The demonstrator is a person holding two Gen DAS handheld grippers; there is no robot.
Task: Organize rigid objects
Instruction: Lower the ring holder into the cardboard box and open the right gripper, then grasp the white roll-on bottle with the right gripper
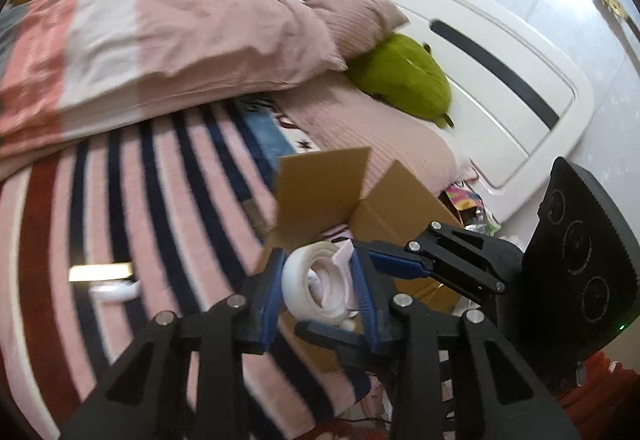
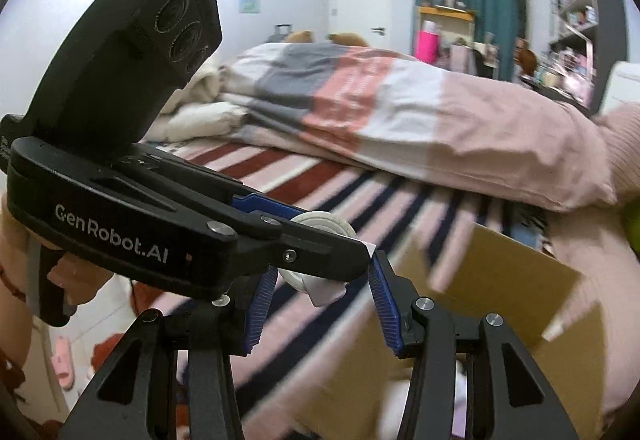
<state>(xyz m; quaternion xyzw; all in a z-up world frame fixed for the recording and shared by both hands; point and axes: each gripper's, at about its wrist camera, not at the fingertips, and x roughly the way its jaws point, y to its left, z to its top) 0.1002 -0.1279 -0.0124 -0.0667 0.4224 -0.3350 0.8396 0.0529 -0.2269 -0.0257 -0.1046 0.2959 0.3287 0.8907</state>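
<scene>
Where box flaps (image 1: 324,188) gape, tape roll (image 1: 316,286) between left hand-held gripper (image 1: 318,290) pads.

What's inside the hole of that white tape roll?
Crumpled pale pink paper fills the hole of the white tape roll, which the left gripper's jaws squeeze. Deeper inside is covered, so anything behind the paper cannot be seen.

You see a white tape roll (image 1: 316,282) against a plain brown cardboard box (image 1: 324,188). The bed cover (image 1: 160,192) is striped pink, navy, dark red and white; the duvet (image 1: 160,48) shows pink, white and salmon blocks. The plush toy (image 1: 404,76) is green.
</scene>
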